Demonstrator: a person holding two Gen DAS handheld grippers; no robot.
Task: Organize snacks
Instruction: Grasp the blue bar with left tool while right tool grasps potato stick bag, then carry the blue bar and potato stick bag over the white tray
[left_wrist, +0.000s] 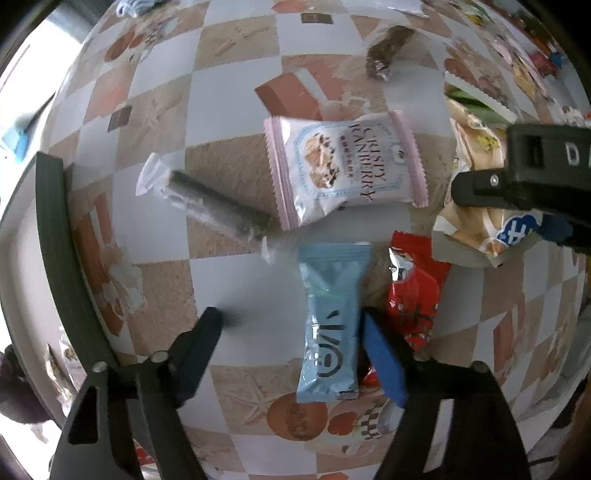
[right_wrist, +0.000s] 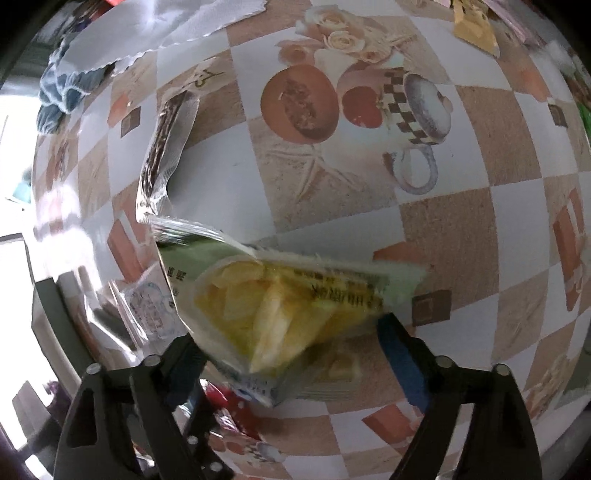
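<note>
Left tool (left_wrist: 291, 338) spread wide, low over the worktop (left_wrist: 236, 295); blue snack bar (left_wrist: 328, 325) lies at 5 o'clock, against its right finger. Shift right to centre before closing. Right tool (right_wrist: 291, 343) looks gapped around the yellow-green chip bag (right_wrist: 280, 310), grip unclear; firm it first.

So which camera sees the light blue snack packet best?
The left wrist view: the light blue packet lies flat on the checkered tablecloth between the open left gripper fingers, full length visible. The right wrist view doesn't show it.
</note>
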